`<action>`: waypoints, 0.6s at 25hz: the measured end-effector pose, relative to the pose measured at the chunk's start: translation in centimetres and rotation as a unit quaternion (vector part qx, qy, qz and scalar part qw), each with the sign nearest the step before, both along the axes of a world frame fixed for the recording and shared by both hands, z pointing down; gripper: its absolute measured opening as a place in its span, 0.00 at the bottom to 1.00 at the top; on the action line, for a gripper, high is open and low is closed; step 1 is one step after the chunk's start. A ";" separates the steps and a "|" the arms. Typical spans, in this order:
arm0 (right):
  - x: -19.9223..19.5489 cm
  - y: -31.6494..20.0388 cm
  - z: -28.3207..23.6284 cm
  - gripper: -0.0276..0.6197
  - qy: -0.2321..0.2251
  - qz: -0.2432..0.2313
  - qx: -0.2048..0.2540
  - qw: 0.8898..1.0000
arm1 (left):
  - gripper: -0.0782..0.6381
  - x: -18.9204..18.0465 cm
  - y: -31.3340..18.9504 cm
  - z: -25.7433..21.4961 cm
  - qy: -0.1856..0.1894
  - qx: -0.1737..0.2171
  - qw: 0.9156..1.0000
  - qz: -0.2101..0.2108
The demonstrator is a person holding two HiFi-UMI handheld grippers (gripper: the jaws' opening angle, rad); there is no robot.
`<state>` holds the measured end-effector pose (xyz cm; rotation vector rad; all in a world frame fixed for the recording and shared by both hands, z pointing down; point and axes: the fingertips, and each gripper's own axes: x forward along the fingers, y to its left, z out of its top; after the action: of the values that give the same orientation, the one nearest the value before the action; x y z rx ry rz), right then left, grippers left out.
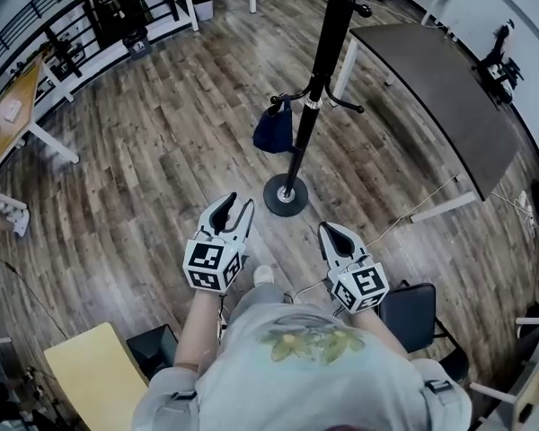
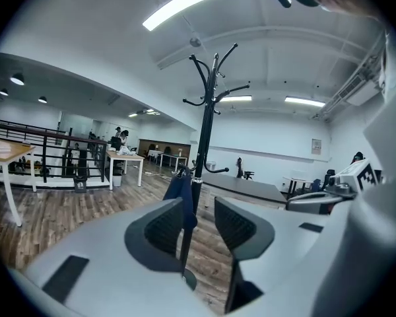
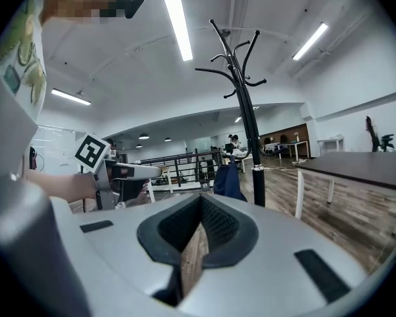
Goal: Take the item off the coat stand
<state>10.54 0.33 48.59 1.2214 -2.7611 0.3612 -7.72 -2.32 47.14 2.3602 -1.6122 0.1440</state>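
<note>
On a lower hook of the coat stand [image 1: 316, 79] hangs a dark blue bag [image 1: 272, 131], on the side facing the person's left, above the round base on the wooden floor [image 1: 162, 151]. Both hands are held out level towards the stand, well short of it. The left tongs [image 1: 239, 205] stand apart with nothing between them; the bag and pole show only far beyond the gap. The right tongs [image 1: 329, 230] are closed, tips together and empty, just right of the stand's base in the head view
</note>
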 end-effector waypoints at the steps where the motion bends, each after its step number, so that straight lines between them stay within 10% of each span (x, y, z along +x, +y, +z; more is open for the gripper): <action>1: -0.2 -0.4 0.0 0.05 0.002 0.002 0.000 1.000 | 0.32 -0.2 -0.5 0.0 -0.002 0.001 1.000 0.005; 15: -1.5 -3.7 -0.7 0.05 0.006 0.049 0.019 0.999 | 0.44 -1.9 -7.2 0.3 -0.009 0.004 0.997 0.080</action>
<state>9.06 -3.40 47.85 1.3668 -2.7173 0.3090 -9.67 -9.54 47.40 2.4996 -1.4313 0.1920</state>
